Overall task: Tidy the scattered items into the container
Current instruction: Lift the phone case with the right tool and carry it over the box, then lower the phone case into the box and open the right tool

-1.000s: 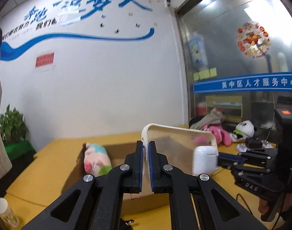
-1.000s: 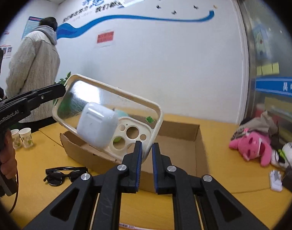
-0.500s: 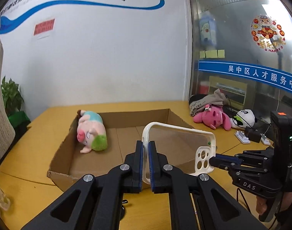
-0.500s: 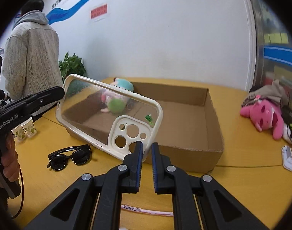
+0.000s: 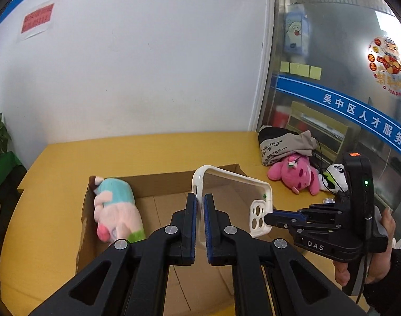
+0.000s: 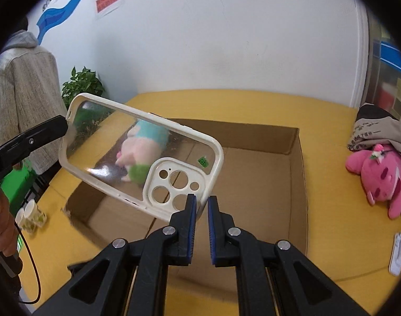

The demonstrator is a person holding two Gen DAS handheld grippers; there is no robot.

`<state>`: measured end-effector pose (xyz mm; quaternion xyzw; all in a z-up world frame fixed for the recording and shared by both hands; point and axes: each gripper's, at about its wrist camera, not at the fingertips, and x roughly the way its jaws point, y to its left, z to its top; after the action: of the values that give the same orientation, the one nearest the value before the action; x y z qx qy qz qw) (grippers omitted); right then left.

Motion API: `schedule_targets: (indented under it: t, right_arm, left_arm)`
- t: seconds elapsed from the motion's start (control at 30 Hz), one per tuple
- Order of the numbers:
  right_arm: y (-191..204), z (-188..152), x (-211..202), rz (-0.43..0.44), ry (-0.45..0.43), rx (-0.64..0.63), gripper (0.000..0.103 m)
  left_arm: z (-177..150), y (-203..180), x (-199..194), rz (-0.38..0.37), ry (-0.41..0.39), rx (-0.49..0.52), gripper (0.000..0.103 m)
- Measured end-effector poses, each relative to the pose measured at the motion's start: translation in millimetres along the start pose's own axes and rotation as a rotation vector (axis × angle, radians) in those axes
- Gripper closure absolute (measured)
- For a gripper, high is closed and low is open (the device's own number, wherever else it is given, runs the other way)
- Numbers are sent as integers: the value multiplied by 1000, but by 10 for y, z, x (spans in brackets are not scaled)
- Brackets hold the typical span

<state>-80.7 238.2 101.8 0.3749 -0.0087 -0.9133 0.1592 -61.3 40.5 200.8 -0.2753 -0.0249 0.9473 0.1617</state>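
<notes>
Both wrist views close, angled down – share cardboard box (image 5: 158, 184) (image 6: 292, 173).

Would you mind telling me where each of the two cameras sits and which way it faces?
Left wrist: on the left gripper, facing down over the cardboard box; right gripper and hand show.
Right wrist: on the right gripper, facing the box; left gripper shows.
Shared: phone case, each gripper clamping one end, plush pig.
</notes>
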Motion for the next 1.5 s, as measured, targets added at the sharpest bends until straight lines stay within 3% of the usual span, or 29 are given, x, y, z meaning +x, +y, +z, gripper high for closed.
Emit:
schedule_targets:
  t: [0.17, 0.4, 0.63, 1.03, 1.13, 1.3, 1.37, 1.43, 1.5]
  right_arm:
    - [-204, 400, 421, 0, 90, 27, 96]
    - [-426, 671, 975, -25, 193, 59, 98]
    - [-627, 750, 1550, -37, 288, 101, 98]
    - [-844, 630, 2526, -87, 444, 147, 99]
    - [-832, 623, 2619, -88, 438, 139, 99]
    - [-748, 644, 2577, -81, 412, 95, 98]
    - [-715, 639, 2462, -73, 389, 85, 91]
    - [-666, 644, 2252, -58, 349, 69, 80]
    - [-581, 634, 1902, -57, 287, 48, 64]
  left_arm:
    - [228, 264, 525, -24, 120, -52, 98]
    - [234, 587, 1209, -50, 249, -147, 100]
    - [94, 821, 1860, -33, 369, -206, 100]
    - [-241, 965, 2857, 82, 571, -184, 100]
    - [-291, 977, 3037, 89, 616, -189, 102]
    - [-249, 868, 3074, 119, 604, -147, 101]
    - [-161, 844, 2941, 126, 567, -137, 91]
    - [-72, 829, 2725, 121, 516, -132, 65]
    - [43, 786, 2384, 114, 434, -104, 49]
